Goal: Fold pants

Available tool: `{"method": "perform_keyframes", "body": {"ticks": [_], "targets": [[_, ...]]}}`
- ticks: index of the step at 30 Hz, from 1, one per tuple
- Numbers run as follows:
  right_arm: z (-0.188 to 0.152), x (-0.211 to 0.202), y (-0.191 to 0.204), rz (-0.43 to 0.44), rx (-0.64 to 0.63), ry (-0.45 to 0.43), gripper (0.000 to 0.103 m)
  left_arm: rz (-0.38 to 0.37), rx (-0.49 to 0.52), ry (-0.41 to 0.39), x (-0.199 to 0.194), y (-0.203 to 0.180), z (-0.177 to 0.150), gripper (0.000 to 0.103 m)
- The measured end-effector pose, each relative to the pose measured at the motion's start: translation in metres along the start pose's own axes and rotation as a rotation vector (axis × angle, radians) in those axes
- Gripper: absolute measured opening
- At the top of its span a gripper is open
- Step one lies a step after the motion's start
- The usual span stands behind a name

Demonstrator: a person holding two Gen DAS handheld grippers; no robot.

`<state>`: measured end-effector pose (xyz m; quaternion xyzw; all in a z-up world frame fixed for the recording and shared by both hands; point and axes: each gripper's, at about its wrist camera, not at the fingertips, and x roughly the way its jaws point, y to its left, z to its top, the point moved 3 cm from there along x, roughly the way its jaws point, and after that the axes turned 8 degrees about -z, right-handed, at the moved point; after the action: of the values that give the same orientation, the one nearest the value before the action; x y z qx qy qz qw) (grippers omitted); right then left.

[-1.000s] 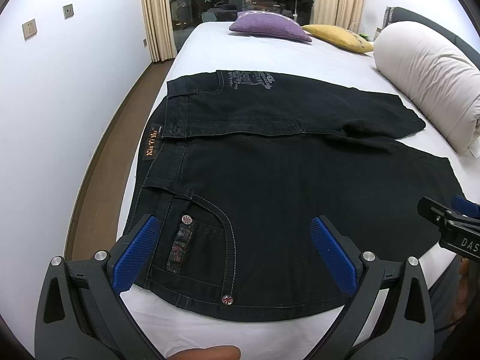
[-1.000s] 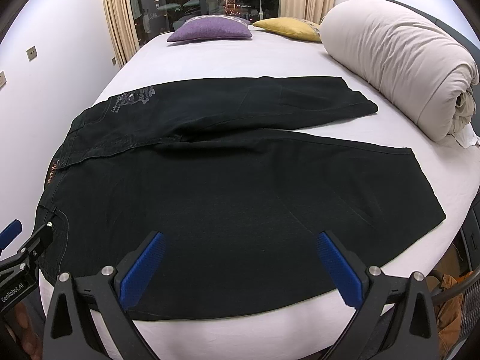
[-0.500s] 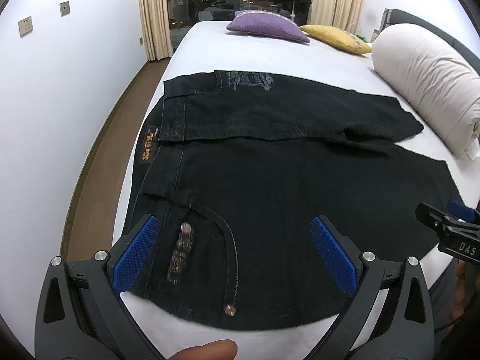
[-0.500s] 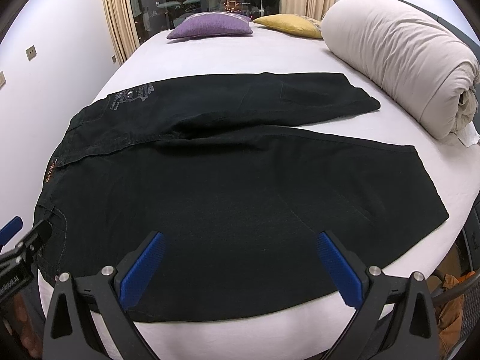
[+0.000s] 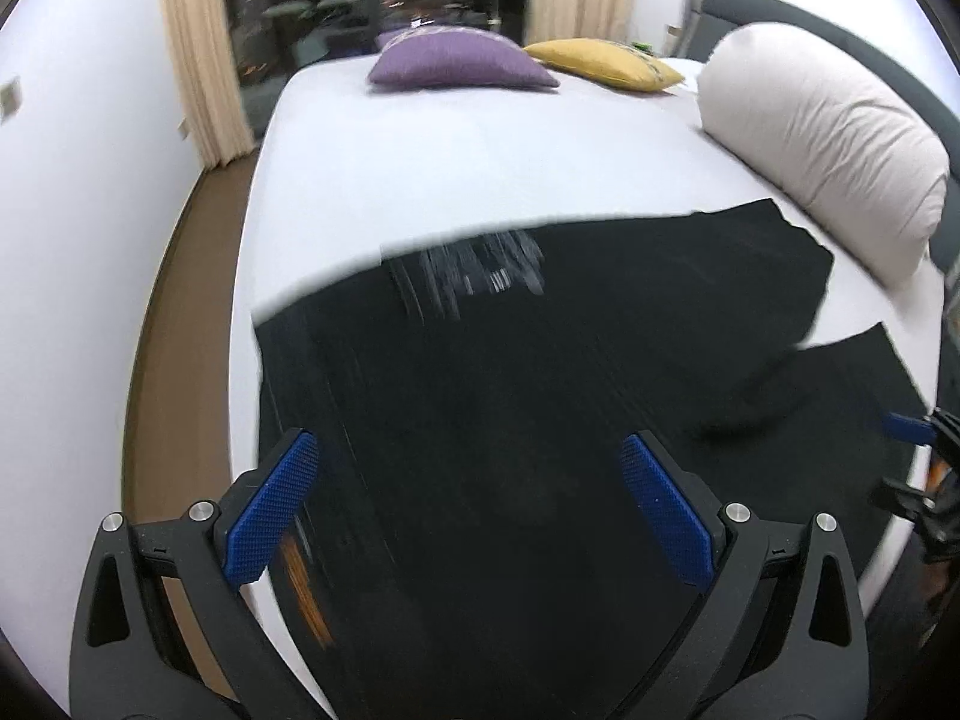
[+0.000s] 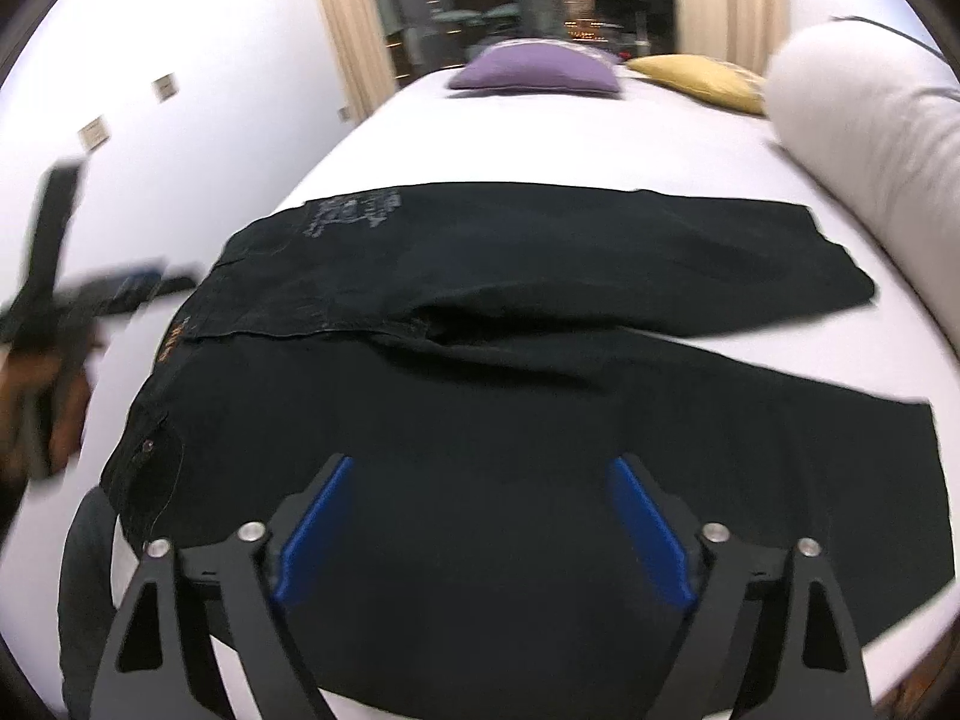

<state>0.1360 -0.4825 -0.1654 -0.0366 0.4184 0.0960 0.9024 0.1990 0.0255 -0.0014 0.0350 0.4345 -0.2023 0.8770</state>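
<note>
Right wrist: pants spread whole; left wrist: blurred, right gripper at edge.

pants: spread flat on the bed, waistband to the left, legs to the right
two cushions: set side by side at the far end of the bed
rolled duvet: laid along the bed's right side, beyond the leg ends

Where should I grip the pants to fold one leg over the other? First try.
Likely the near edge of the pants: left gripper at the waistband corner, right gripper at the near leg's hem, coming from the bed's near side. Both legs lie flat, side by side.
</note>
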Motion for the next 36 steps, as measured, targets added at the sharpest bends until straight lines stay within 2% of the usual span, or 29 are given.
{"method": "perform_keyframes", "body": {"ticks": [3,6,9,11,13,14,18,19,20,21,22,24,25,28,31,36], "targets": [[0.005,0.012,-0.007,0.056,-0.058,0.02,0.076,-0.058,0.048,0.058,0.033,0.029,0.035,0.103],[0.008,0.024,-0.016,0.099,-0.072,0.044,0.076,-0.071,0.085,0.127,0.075,0.06,0.067,0.103],[0.009,0.037,-0.025,0.142,-0.058,0.061,0.076,-0.092,0.059,0.182,0.111,0.086,0.087,0.101],[0.01,0.046,-0.03,0.165,-0.051,0.077,0.076,-0.117,0.054,0.213,0.131,0.098,0.094,0.089],[0.01,0.052,-0.034,0.178,-0.052,0.086,0.076,-0.115,0.083,0.257,0.147,0.102,0.099,0.083],[0.011,0.056,-0.035,0.187,-0.056,0.091,0.076,-0.116,0.097,0.281,0.157,0.105,0.101,0.075],[0.018,0.071,-0.033,0.222,-0.076,0.11,0.075,-0.15,0.123,0.365,0.183,0.111,0.101,0.068],[0.02,0.074,-0.031,0.225,-0.083,0.112,0.074,-0.159,0.128,0.369,0.184,0.111,0.103,0.059],[0.022,0.077,-0.03,0.227,-0.09,0.115,0.074,-0.185,0.123,0.377,0.184,0.111,0.105,0.043],[0.024,0.078,-0.029,0.232,-0.095,0.116,0.072,-0.217,0.108,0.388,0.184,0.11,0.106,0.033],[0.027,0.081,-0.027,0.239,-0.1,0.117,0.071,-0.207,0.114,0.399,0.185,0.11,0.106,0.024],[0.034,0.086,-0.023,0.24,-0.11,0.115,0.071,-0.186,0.155,0.416,0.185,0.105,0.104,0.015],[0.038,0.087,-0.021,0.243,-0.119,0.109,0.07,-0.18,0.164,0.414,0.182,0.104,0.103,0.01],[0.056,0.088,-0.016,0.24,-0.158,0.081,0.07,-0.128,0.204,0.367,0.169,0.097,0.102,0.008],[0.078,0.087,-0.012,0.228,-0.211,0.05,0.07,-0.095,0.238,0.279,0.141,0.087,0.096,0.008],[0.132,0.092,0.006,0.159,-0.369,-0.036,0.07,-0.068,0.275,0.153,0.1,0.067,0.082,0.008]]}}
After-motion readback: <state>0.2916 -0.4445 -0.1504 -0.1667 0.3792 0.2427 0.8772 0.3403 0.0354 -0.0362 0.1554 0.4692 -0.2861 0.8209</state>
